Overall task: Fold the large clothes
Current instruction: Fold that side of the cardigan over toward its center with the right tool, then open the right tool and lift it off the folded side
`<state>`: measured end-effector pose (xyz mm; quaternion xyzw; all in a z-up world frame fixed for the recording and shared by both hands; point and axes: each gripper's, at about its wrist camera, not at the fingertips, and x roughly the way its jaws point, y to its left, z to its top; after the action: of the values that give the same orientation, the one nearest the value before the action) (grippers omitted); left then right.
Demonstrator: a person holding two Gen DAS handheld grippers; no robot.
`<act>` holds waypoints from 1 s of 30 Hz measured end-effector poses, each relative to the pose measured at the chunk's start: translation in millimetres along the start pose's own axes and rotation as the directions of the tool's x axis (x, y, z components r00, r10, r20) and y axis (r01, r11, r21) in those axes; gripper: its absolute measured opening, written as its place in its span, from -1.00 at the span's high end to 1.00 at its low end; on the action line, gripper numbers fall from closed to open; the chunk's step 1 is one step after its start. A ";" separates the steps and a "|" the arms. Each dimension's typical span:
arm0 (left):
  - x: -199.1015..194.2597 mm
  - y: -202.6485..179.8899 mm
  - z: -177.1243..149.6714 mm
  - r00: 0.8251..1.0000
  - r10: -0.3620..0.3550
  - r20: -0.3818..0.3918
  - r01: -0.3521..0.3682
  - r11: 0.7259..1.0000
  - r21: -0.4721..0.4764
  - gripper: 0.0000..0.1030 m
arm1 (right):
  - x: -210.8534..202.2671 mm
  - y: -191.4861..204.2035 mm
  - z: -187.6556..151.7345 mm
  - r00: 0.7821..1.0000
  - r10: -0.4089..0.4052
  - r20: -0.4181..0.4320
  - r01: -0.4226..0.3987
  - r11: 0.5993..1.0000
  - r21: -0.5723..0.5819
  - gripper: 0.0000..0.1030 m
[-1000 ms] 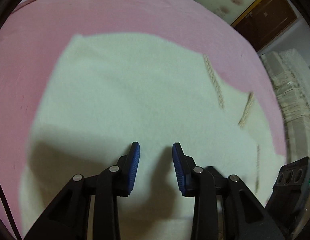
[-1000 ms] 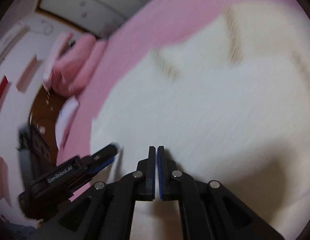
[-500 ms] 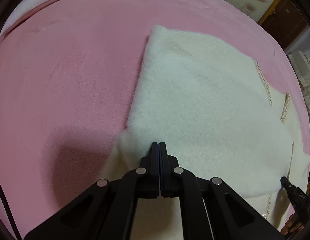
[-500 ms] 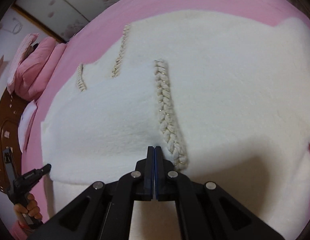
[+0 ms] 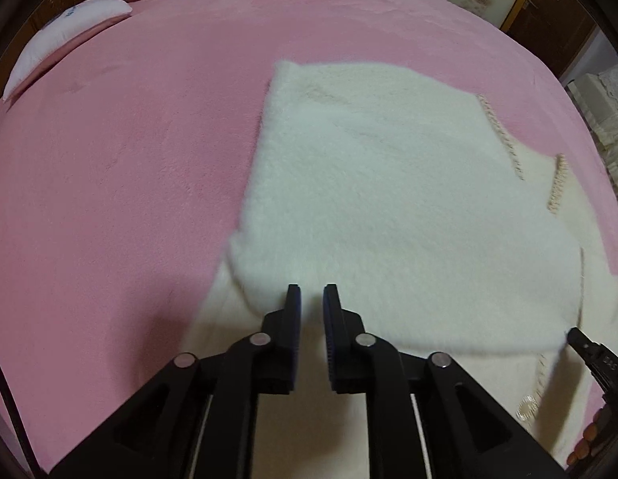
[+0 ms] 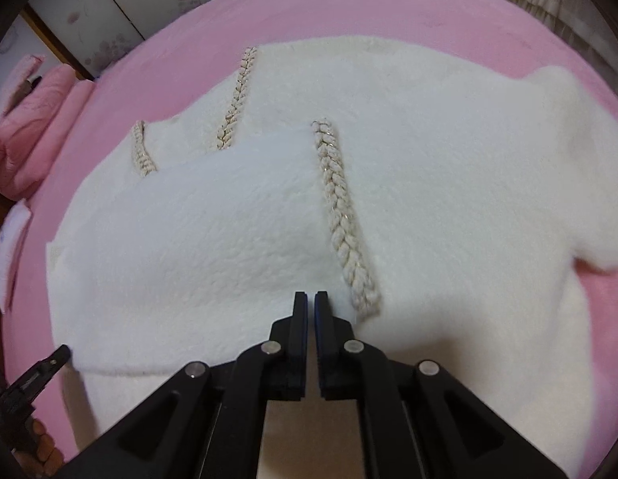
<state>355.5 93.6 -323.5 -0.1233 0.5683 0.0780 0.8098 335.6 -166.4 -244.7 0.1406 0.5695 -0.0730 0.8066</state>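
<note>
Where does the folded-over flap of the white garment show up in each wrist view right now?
Left wrist: the folded flap fills the centre and right, just ahead of the left gripper, with its left edge against the pink bed cover.
Right wrist: the folded flap lies centre-left, ahead of the right gripper, bounded on its right by the braided trim.
Shared landmark: the braided trim, at upper right in the left view.

1. White garment [image 6: 237, 239]: thick fuzzy fleece, matt, with rope-like braided trim [image 6: 340, 207].
2. Pink bedspread [image 5: 121, 183]: soft plush cloth.
3. Left gripper [image 5: 312, 299]: matt black plastic, shiny metal pins.
</note>
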 end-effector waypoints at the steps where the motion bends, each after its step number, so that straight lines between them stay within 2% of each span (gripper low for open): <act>1: -9.3 1.6 -3.3 1.000 0.012 -0.003 -0.012 1.000 0.004 0.41 | -5.1 -1.0 -5.0 1.000 -0.012 -0.012 0.012 1.000 -0.004 0.82; 3: -27.4 4.3 -10.1 0.999 0.051 -0.013 -0.051 0.999 0.019 -0.43 | -19.1 9.0 -14.9 0.999 -0.018 -0.035 0.018 1.000 -0.007 0.48; 4: -35.0 5.8 -13.1 0.998 0.062 -0.014 -0.061 0.998 0.024 -0.54 | -27.5 11.4 -21.6 0.999 -0.014 -0.038 0.014 1.000 -0.003 0.33; 6: -49.1 8.3 -18.0 0.996 0.083 -0.027 -0.082 0.996 0.036 -0.63 | -45.5 17.0 -38.0 1.000 -0.010 -0.029 0.011 1.000 0.006 -0.39; 8: -58.8 14.1 -24.0 0.994 0.088 -0.060 -0.086 0.996 0.036 -0.64 | -61.0 19.0 -52.9 0.999 -0.030 -0.011 0.030 1.000 0.004 -0.54; 13: -73.8 29.2 -43.4 0.987 0.079 -0.140 -0.078 0.997 0.013 -0.64 | -98.4 39.4 -88.3 1.000 -0.014 0.004 0.014 1.000 -0.012 -0.54; 15: -82.7 37.6 -52.0 0.989 0.055 -0.134 -0.054 0.998 0.007 -0.64 | -109.7 44.0 -98.7 1.000 0.005 0.021 -0.005 1.000 0.010 -0.54; 18: -91.8 38.4 -64.1 0.994 0.071 -0.078 -0.069 0.997 0.022 -0.64 | -124.9 32.4 -115.3 0.999 0.011 0.042 -0.012 1.000 0.022 -0.54; 24: -98.4 29.3 -100.2 0.998 0.050 -0.046 -0.044 0.992 0.119 -0.64 | -131.5 29.2 -138.8 0.998 0.019 0.058 -0.021 0.999 0.024 -0.54; 30: -99.9 -1.9 -142.6 0.987 0.105 -0.118 -0.066 0.952 0.298 -0.64 | -122.4 9.1 -164.0 0.999 0.046 -0.022 -0.046 0.999 0.025 -0.54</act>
<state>193.3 52.0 -275.6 0.0178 0.6309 0.0196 0.7754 149.1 -112.1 -179.6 0.1643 0.5742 -0.0597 0.7999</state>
